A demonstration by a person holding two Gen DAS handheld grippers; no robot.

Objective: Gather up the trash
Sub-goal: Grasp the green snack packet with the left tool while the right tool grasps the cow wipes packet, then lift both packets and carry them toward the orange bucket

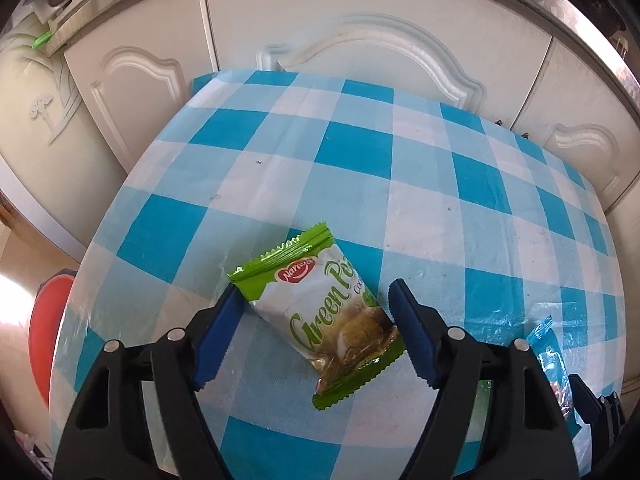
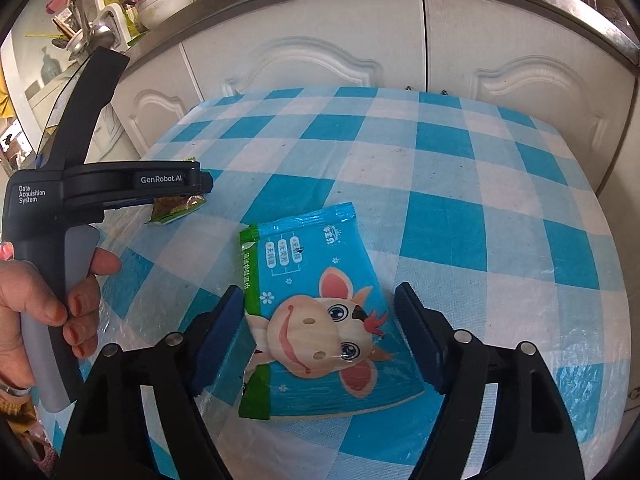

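Left wrist view: the left gripper point(image 1: 314, 322) stands partly spread around the green cookie packet point(image 1: 326, 312); both blue pads sit at its edges, but a firm squeeze I cannot confirm. Right wrist view: the right gripper point(image 2: 320, 326) straddles the blue wipes packet point(image 2: 320, 320), its pads just beside it, on the checkered tablecloth point(image 2: 440, 168).

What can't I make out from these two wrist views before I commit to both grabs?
- Whether the left gripper pads press on the green pea cookie packet: left wrist view, contact unclear.
- Most of that packet in the right wrist view: the left gripper's body covers it.
- Blue cow packet: small print unreadable; right gripper pad contact unclear.
- In the left wrist view, that packet is cut off by the gripper body.
- Any trash bin: none in view.
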